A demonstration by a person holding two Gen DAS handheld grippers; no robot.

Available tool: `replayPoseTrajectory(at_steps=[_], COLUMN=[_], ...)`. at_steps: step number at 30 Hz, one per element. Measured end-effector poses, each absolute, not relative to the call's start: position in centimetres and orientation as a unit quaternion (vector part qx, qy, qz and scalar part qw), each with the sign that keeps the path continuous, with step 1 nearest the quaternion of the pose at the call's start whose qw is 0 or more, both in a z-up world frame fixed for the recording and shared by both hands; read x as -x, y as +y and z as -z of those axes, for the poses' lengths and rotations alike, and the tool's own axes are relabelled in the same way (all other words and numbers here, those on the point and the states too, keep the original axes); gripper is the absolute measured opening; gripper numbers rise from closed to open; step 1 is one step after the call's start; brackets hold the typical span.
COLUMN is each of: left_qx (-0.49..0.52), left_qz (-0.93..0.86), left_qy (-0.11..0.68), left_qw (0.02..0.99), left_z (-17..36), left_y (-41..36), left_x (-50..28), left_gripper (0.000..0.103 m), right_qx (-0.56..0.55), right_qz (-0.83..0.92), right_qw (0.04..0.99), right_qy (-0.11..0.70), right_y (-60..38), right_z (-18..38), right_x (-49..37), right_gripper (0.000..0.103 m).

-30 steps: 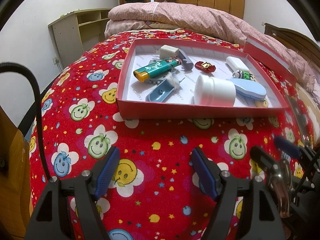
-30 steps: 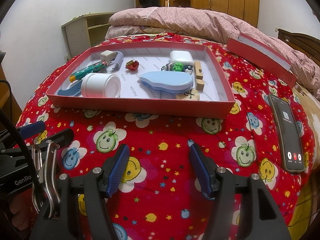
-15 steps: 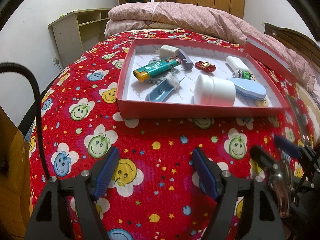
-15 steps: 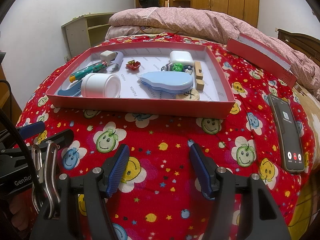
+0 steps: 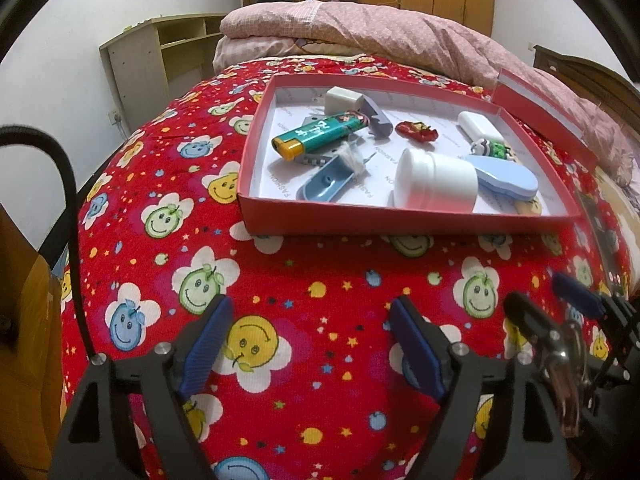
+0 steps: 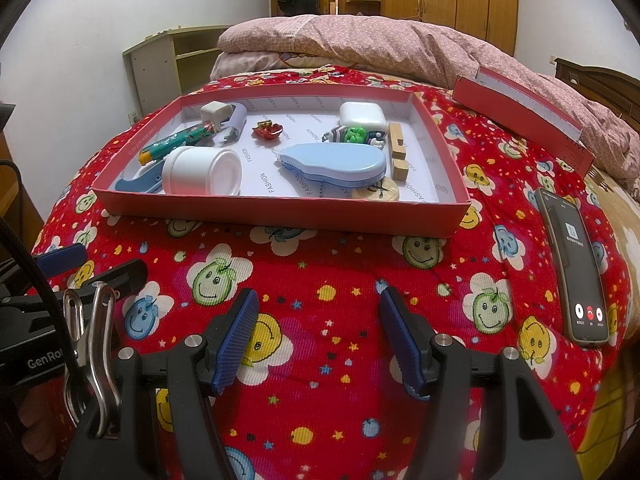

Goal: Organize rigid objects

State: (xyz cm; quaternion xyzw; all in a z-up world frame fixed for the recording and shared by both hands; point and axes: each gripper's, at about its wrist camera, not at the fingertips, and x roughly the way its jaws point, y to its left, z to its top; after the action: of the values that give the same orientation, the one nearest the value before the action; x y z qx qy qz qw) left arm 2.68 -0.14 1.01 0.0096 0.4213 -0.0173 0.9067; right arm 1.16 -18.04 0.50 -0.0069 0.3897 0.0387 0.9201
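Observation:
A shallow red box [image 5: 400, 222] [image 6: 280, 214] sits on the bed and holds several small things: a white jar [image 5: 434, 180] [image 6: 202, 172] on its side, a green lighter [image 5: 320, 136] [image 6: 172, 144], a light blue flat case [image 5: 508, 178] [image 6: 334, 164], a white charger cube [image 5: 342, 100] [image 6: 214, 114], a red trinket [image 5: 416, 130] [image 6: 267, 130], a white earbud case [image 6: 362, 114] and wooden blocks [image 6: 398, 148]. My left gripper [image 5: 310, 344] and right gripper [image 6: 318, 332] are both open and empty, low over the bedspread in front of the box.
A phone [image 6: 574, 264] lies on the bedspread to the right of the box. The red box lid [image 6: 520, 106] rests at the back right by a pink quilt [image 6: 400, 44]. A wooden shelf unit [image 5: 160, 64] stands at the left wall.

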Motion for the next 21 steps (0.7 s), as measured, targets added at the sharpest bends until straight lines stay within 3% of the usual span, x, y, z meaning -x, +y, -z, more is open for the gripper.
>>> replayPoseTrajectory(at_steps=[21], left_qx=[-0.008], left_qz=[0.016], left_qy=[0.424], left_qw=[0.906], left_z=[-1.05], left_y=[0.17], left_x=[-2.69], left_gripper=[0.087], right_qx=[0.007], right_qz=[-0.039], right_qw=[0.920], right_qy=[0.389], right_y=[-18.02], right_z=[-0.49], right_x=[-1.15], right_gripper=[0.065])
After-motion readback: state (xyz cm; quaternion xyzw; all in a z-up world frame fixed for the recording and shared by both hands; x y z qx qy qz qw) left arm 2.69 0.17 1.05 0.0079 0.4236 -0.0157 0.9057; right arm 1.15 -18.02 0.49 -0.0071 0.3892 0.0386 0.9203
